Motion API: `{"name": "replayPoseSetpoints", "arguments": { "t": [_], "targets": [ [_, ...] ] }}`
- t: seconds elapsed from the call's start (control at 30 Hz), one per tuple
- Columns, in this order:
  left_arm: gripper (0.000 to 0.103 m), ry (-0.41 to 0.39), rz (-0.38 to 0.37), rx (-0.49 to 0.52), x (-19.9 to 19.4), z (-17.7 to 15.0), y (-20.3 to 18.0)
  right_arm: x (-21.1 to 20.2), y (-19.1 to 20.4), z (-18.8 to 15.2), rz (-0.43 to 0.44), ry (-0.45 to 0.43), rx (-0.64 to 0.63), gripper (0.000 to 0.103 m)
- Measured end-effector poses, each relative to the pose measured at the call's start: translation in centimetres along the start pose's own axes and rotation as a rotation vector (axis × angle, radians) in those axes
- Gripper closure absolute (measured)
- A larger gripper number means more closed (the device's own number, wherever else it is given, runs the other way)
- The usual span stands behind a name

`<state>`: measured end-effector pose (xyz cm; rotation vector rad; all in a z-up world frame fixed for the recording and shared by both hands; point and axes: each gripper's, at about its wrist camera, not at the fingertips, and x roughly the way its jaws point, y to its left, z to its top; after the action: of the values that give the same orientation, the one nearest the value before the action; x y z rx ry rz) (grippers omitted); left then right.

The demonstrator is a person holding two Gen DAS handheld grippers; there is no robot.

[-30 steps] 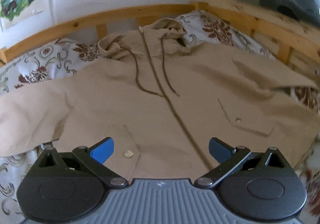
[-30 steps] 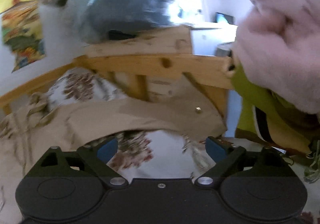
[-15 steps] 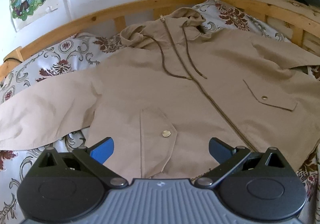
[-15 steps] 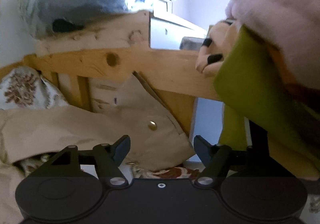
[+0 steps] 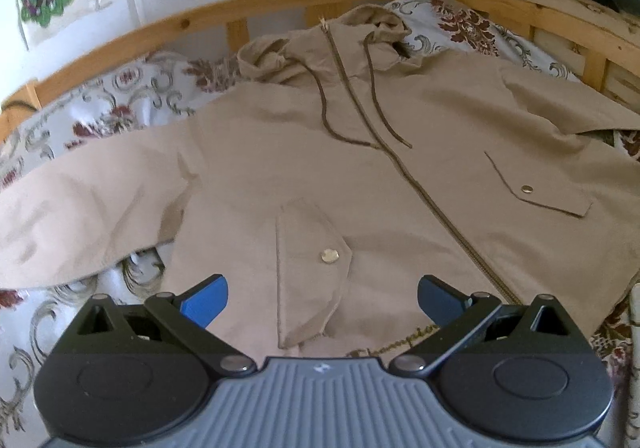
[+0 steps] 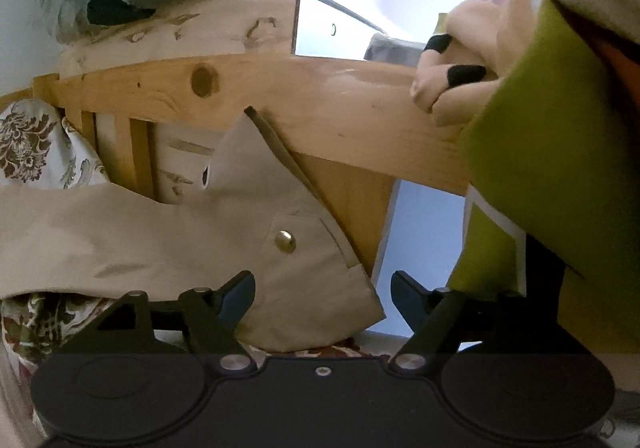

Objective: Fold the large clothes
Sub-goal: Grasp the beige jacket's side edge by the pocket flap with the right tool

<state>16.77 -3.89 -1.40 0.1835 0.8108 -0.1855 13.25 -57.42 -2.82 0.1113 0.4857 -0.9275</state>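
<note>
Tan jacket (image 5: 360,176) flat on bed (image 5: 120,96), both grippers apart: left gripper (image 5: 322,294) over hem, right gripper (image 6: 322,290) at sleeve cuff (image 6: 320,272); pinch cuff deep, fold inward.

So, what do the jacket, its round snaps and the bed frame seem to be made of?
Jacket: matte beige woven cloth, probably cotton or a blend; it creases softly.
Snaps: shiny pale-gold metal, judging by the glint.
Bed frame: light wood, likely pine; knots and grain show, perhaps lightly varnished.
</note>
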Motion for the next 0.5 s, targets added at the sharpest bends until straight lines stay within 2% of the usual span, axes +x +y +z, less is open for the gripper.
{"name": "replayPoseSetpoints", "arguments": {
  "t": [0.1, 0.17, 0.23, 0.27, 0.37, 0.5],
  "targets": [
    [0.0, 0.01, -0.009, -0.021, 0.1, -0.1, 0.7, 0.6, 0.0, 0.2, -0.003, 0.016, -0.012, 0.027],
    [0.0, 0.011, -0.003, -0.03, 0.2, -0.2, 1.0, 0.5, 0.0, 0.0, -0.008, 0.024, -0.03, 0.035],
    [0.0, 0.015, -0.004, -0.04, 0.2, -0.3, 1.2, 0.6, 0.1, -0.3, -0.009, 0.042, -0.041, 0.052],
    [0.0, 0.016, -0.008, -0.044, 0.2, -0.3, 1.3, 0.7, 0.2, -0.4, -0.016, 0.052, -0.042, 0.055],
    [0.0, 0.011, -0.009, -0.044, 0.1, -0.4, 1.5, 0.6, 0.0, -0.7, -0.023, 0.054, -0.038, 0.073],
    [0.0, -0.001, -0.008, -0.04, 0.0, -0.2, 1.5, -0.5, -0.2, -0.8, -0.016, 0.015, -0.039, 0.097]
  ]
}}
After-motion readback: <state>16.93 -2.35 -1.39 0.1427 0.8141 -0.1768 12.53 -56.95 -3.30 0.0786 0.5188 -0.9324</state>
